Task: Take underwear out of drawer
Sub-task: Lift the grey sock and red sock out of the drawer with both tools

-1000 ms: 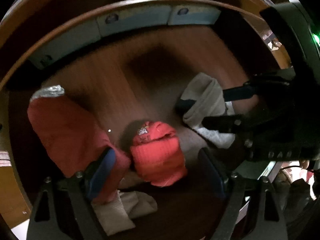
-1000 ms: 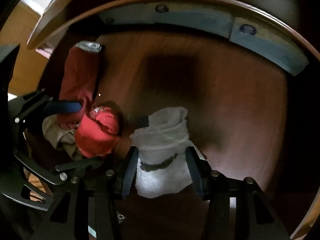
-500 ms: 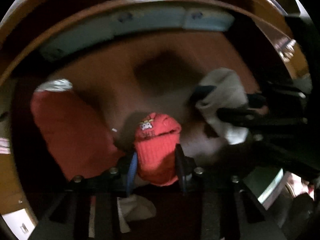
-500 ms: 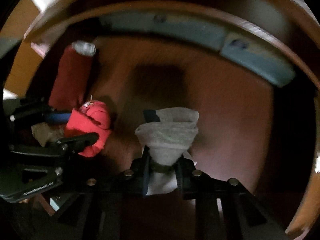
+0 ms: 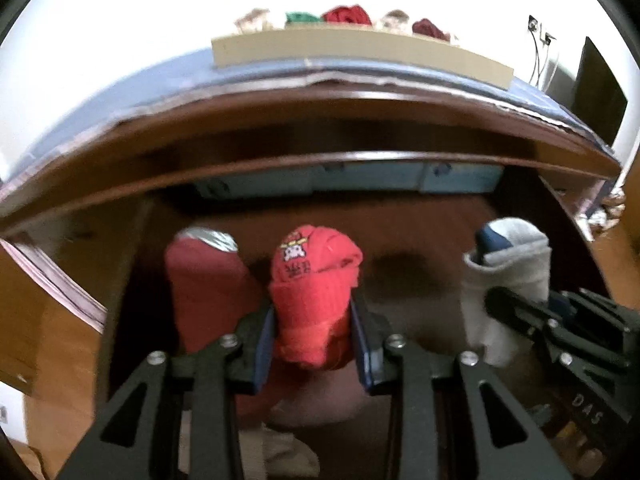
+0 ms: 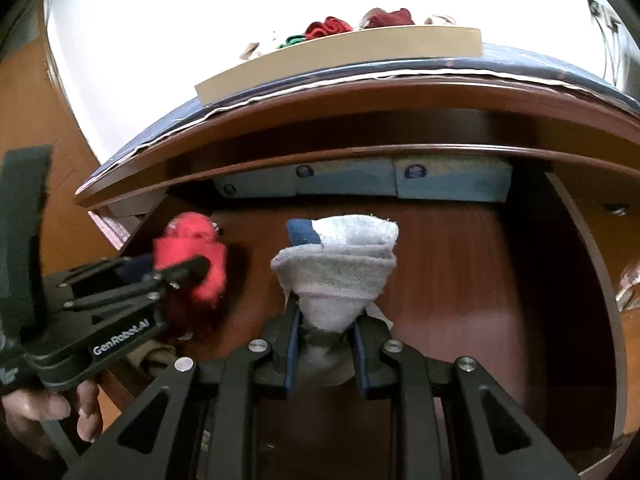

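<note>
- My left tongs (image 5: 312,336) are clamped on the bright red rolled underwear (image 5: 314,292), which has a skull-and-crossbones print near its top; the blue pads squeeze its lower half from both sides.
- My right tongs (image 6: 325,354) are clamped on the grey-and-white rolled underwear (image 6: 340,276) with a navy patch at its top edge, pinching its narrow bottom so the top flares out.
- Both bundles are held up above the wooden floor of the open drawer (image 6: 460,280), in front of the desk's (image 5: 320,116) brown front edge.
- In the left wrist view a darker red rolled garment (image 5: 208,292) with a silvery band at its end lies in the drawer, just to the left of the bundle I hold; whether they touch I cannot tell.
- A pale beige cloth (image 5: 288,452) lies low in the left view, under the tongs.
- Light blue packets (image 6: 360,184) line the drawer's back wall.
- On the desk top sits a shallow tan tray (image 6: 340,56) holding red, green and pale rolled garments (image 6: 330,28).
</note>
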`<state>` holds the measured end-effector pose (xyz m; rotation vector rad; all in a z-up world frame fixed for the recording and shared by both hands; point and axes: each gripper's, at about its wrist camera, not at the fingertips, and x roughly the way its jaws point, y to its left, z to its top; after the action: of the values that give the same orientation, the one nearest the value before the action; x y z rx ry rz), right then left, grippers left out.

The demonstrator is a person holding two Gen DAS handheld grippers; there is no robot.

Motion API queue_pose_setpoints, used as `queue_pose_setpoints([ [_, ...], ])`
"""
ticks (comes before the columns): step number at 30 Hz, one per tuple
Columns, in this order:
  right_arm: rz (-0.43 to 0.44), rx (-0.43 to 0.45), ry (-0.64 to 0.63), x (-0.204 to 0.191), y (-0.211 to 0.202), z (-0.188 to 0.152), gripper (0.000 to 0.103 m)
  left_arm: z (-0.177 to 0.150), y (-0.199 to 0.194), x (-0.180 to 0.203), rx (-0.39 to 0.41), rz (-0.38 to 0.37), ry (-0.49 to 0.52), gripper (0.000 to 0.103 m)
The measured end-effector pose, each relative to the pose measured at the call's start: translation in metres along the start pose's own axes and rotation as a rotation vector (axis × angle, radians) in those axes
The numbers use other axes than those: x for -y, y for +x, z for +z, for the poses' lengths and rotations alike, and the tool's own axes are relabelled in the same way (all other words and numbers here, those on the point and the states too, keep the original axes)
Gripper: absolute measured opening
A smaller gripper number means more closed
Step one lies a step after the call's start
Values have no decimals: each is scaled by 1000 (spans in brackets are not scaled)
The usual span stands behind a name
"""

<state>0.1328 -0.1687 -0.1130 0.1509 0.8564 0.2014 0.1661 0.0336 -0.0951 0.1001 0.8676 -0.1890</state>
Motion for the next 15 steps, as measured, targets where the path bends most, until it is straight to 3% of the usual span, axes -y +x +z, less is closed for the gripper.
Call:
queue_pose_setpoints([
  [4, -67, 38, -8, -1, 7, -6, 24, -5, -8, 8, 60, 42, 16, 32],
  [8, -123, 100, -44, 5, -9, -22, 24, -12, -9, 22, 71, 4, 37, 32],
  [15, -133, 127, -74, 5, -9, -24, 25, -13, -5, 21, 103, -2, -4, 32],
])
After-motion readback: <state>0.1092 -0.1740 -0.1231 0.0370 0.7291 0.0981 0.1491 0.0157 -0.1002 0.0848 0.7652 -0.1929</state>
